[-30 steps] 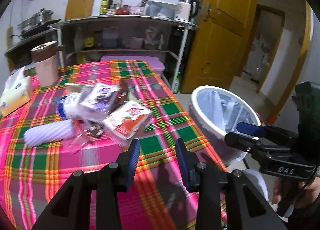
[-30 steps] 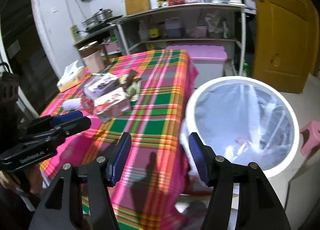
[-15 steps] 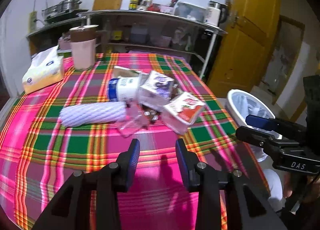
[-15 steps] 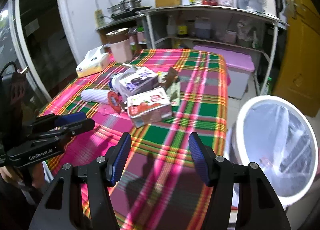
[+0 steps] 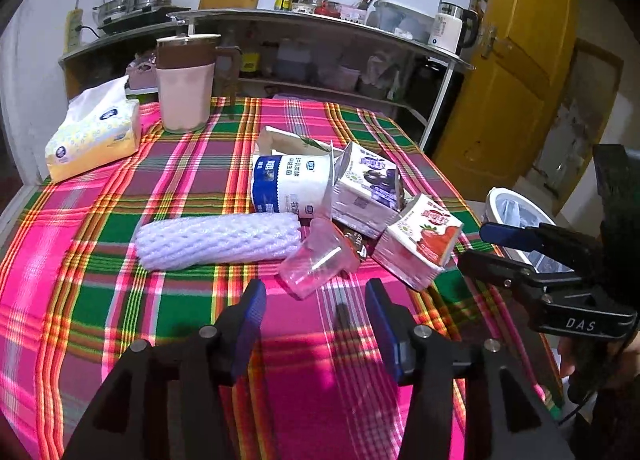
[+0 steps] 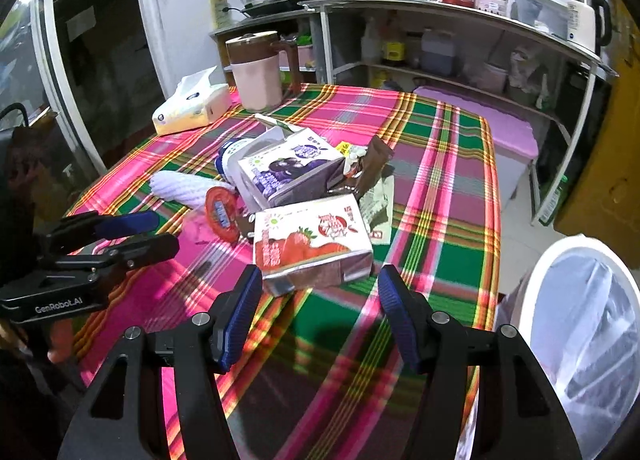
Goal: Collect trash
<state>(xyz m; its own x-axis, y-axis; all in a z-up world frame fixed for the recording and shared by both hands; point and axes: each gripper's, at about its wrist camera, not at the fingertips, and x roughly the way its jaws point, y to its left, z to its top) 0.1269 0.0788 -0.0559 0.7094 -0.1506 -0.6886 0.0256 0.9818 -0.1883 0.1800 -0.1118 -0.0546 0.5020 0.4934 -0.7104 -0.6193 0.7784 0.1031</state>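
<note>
Both grippers hang above the near edge of the counter (image 5: 80, 300), tilted down toward the trash pile, nothing between the fingers.

Left gripper (image 5: 316, 316): jaws have just been opening, now spread fairly wide and empty, aimed at the pink cup (image 5: 316, 264), which lies on its side just ahead of the tips. No contact.

Right gripper (image 6: 320, 308): jaws wide and empty, lined up on the strawberry carton (image 6: 312, 244); the carton's near edge sits just ahead of the fingertips, apart from them. A hand is partly visible under this gripper at the right edge of the left view.

Trash is bunched mid-counter: foam net (image 5: 218, 240) left of the cup, white tub (image 5: 288, 186) behind it, purple carton (image 6: 288, 172) touching the tub, strawberry carton nearest the counter's right edge, brown wrapper (image 6: 372, 168) behind. A red lid (image 6: 220, 212) stands on edge beside the cartons.

Bin (image 6: 536, 292), lined with a bag, stands on the floor off the counter's right side. Tissue pack (image 5: 92, 136) and jug (image 5: 184, 84) sit at the far left, well apart from the pile.
</note>
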